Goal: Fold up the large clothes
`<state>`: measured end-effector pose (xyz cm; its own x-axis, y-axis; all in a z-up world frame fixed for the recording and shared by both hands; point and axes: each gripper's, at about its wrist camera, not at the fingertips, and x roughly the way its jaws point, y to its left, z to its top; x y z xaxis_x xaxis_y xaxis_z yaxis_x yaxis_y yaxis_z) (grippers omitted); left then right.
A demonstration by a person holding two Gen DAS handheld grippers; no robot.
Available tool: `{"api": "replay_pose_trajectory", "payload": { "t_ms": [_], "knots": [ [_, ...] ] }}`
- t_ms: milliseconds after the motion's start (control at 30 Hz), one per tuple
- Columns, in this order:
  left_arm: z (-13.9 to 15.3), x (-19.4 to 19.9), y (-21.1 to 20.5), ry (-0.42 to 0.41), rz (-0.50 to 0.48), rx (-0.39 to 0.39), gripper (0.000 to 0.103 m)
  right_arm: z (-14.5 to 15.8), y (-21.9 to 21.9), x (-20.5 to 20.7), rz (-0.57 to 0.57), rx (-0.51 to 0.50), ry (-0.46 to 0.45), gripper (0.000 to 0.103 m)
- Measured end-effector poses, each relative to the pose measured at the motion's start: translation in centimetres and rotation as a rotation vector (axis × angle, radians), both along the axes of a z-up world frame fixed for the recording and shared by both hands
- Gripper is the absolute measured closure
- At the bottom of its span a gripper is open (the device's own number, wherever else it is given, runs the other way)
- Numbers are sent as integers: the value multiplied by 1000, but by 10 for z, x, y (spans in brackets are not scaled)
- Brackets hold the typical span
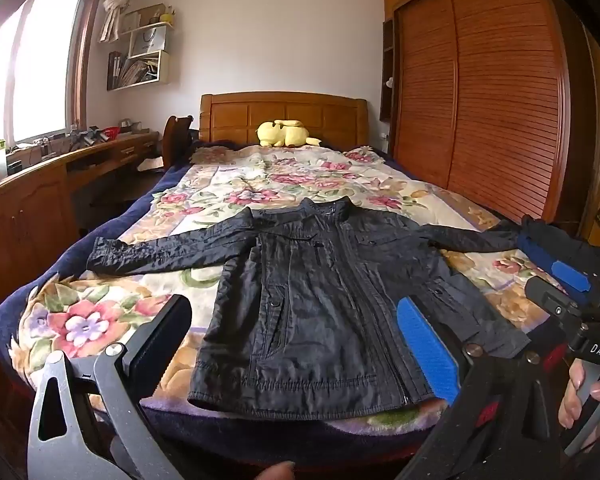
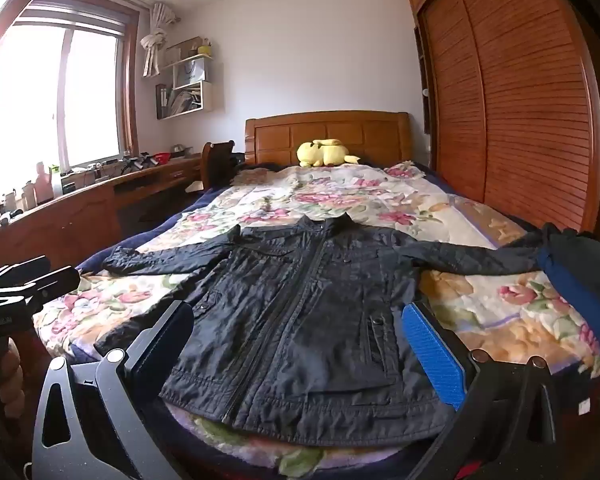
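A: Nearest the lens are the left gripper's [image 1: 300,344] own fingers, spread wide apart with nothing between them — a black one on one side, a blue ribbed pad [image 1: 428,350] on the other.

B: And what lies beyond the tips?

A: The black jacket [image 1: 320,300], front up and zipped, spread flat on the floral blanket [image 1: 100,320] with its hem just past the fingertips and its collar at the far end. Both sleeves stretch straight out sideways, which I'd judge is deliberate: laid out like that, each sleeve can be folded inward cleanly.

B: The other gripper?

A: The right gripper [image 2: 300,344] also stands open and empty, the jacket [image 2: 308,320] framed between its fingers, hem closest. Seen from the left camera, it [image 1: 556,268] hovers off to the outer side, near the end of that sleeve — whether it touches the cuff I cannot tell.

B: So the folding hasn't begun?

A: Seemingly not. A yellow plush toy [image 1: 286,133] sits far beyond, by the wooden headboard [image 1: 284,114], well clear of the work.
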<state>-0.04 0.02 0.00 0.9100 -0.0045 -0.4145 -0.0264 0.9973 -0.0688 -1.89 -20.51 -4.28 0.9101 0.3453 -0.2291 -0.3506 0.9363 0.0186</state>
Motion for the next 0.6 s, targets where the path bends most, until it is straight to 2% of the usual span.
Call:
{"api": "replay_pose_trajectory", "payload": {
  "t_ms": [600],
  "knots": [
    [-2,-2,-1,5,6,18,0,0,1,-4,3,0,-3,0]
  ]
}}
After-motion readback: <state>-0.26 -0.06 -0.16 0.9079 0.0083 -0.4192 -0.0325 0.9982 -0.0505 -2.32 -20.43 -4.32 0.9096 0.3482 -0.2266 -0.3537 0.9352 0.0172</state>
